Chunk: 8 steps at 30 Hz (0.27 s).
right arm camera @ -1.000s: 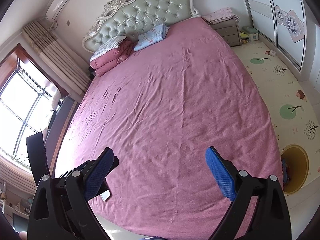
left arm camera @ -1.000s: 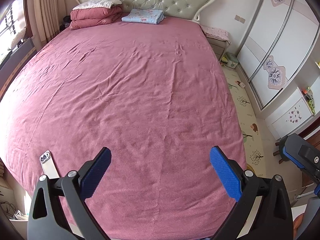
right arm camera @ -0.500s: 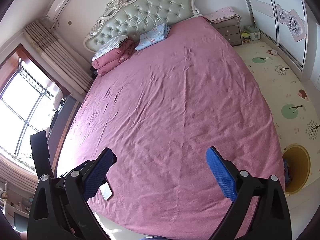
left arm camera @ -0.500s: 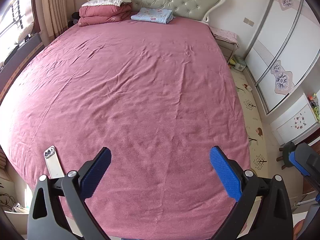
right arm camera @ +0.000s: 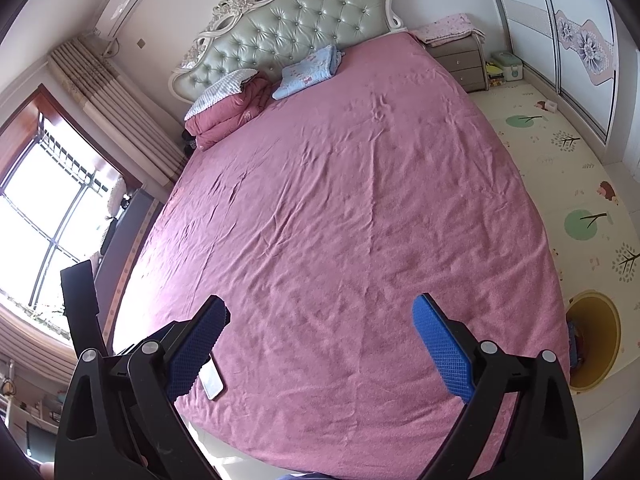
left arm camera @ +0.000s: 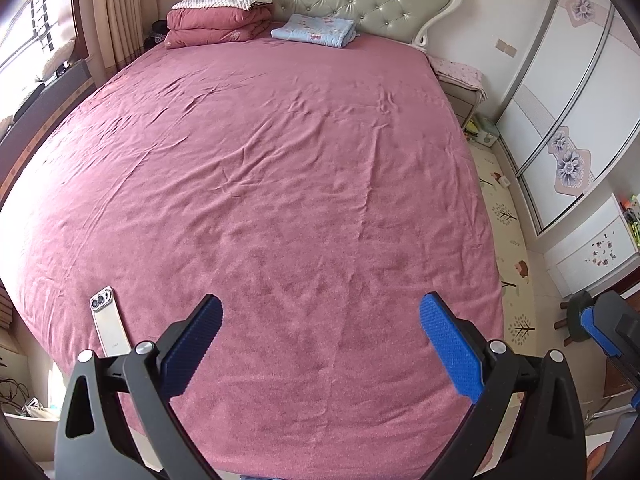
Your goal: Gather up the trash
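I see no trash on the large bed with a pink sheet [left arm camera: 300, 168], which also fills the right wrist view [right arm camera: 360, 200]. My left gripper [left arm camera: 320, 340] is open and empty, held above the foot of the bed. My right gripper [right arm camera: 320, 340] is open and empty, also above the foot end. Part of the right gripper [left arm camera: 600, 328] shows at the right edge of the left wrist view. A yellow bin [right arm camera: 596, 340] stands on the floor at the bed's right foot corner.
A white phone [left arm camera: 110, 326] lies on the bed's front left corner, also in the right wrist view [right arm camera: 212, 382]. Folded pink quilt [left arm camera: 216, 24] and blue blanket [left arm camera: 314, 30] lie by the headboard. A nightstand [right arm camera: 460, 60], play mat [right arm camera: 560, 160] and wardrobe [left arm camera: 568, 100] are to the right.
Both views have shifted slightly; the left gripper has drawn back and turned, so the headboard and phone sit further in. Both grippers stay open.
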Tool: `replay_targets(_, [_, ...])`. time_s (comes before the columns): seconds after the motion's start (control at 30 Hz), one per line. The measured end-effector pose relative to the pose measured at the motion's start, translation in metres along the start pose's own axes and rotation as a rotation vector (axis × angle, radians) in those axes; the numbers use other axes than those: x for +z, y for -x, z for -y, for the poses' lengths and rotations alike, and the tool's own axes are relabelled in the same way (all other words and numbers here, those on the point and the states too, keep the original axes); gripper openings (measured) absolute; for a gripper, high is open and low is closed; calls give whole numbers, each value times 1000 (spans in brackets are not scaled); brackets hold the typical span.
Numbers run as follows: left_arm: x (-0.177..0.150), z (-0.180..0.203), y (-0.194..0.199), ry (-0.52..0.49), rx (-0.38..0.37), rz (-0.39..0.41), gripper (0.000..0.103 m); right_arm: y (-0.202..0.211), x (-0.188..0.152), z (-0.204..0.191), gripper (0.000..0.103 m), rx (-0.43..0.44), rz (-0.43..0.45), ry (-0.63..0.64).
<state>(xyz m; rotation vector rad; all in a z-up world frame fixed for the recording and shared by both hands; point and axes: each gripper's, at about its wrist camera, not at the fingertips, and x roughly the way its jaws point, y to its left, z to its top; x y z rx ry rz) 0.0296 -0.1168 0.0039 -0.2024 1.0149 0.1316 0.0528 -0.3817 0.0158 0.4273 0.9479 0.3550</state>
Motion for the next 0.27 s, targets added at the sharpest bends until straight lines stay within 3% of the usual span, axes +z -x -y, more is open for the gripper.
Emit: replay_targets(0.27, [1, 2, 0, -4, -9, -4, 99, 0, -2, 7, 91, 4, -12, -35])
